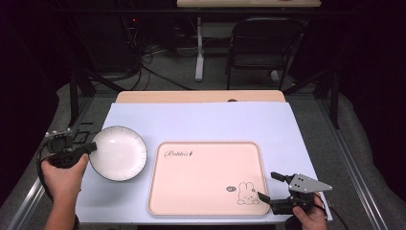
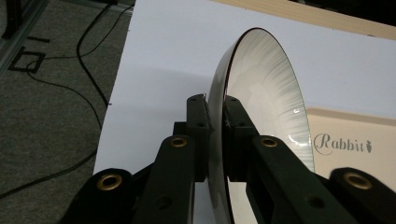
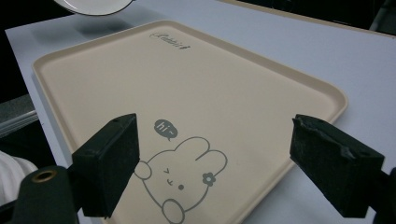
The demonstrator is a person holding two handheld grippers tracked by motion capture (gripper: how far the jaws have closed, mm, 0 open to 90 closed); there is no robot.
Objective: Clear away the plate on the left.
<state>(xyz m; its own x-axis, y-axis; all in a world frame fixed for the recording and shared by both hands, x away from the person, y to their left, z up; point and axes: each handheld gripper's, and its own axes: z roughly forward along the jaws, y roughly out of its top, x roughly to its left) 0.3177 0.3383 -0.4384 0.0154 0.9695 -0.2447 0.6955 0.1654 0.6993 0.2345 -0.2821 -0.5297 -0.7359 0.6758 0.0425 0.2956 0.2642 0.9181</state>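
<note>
A pale blue mat [image 1: 201, 120] covers the table, with a cream rabbit tray [image 1: 206, 179] at its near middle and a white, dark-rimmed plate [image 1: 118, 152] just left of it. From above the left gripper [image 1: 88, 147] merely meets the plate's left edge, but the left gripper view shows its jaws clamped on the rim, one each side. The right gripper [image 1: 270, 186] hangs wide open by the tray's near right corner, and its own view adds the tray's rabbit drawing [image 3: 184, 182] between the jaws.

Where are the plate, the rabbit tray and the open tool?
plate [image 1: 118, 152]: high view, white centre.
rabbit tray [image 1: 201, 179]: high view, bare middle.
right tool [image 3: 215, 161]: right gripper view, gap between its open jaws.
</note>
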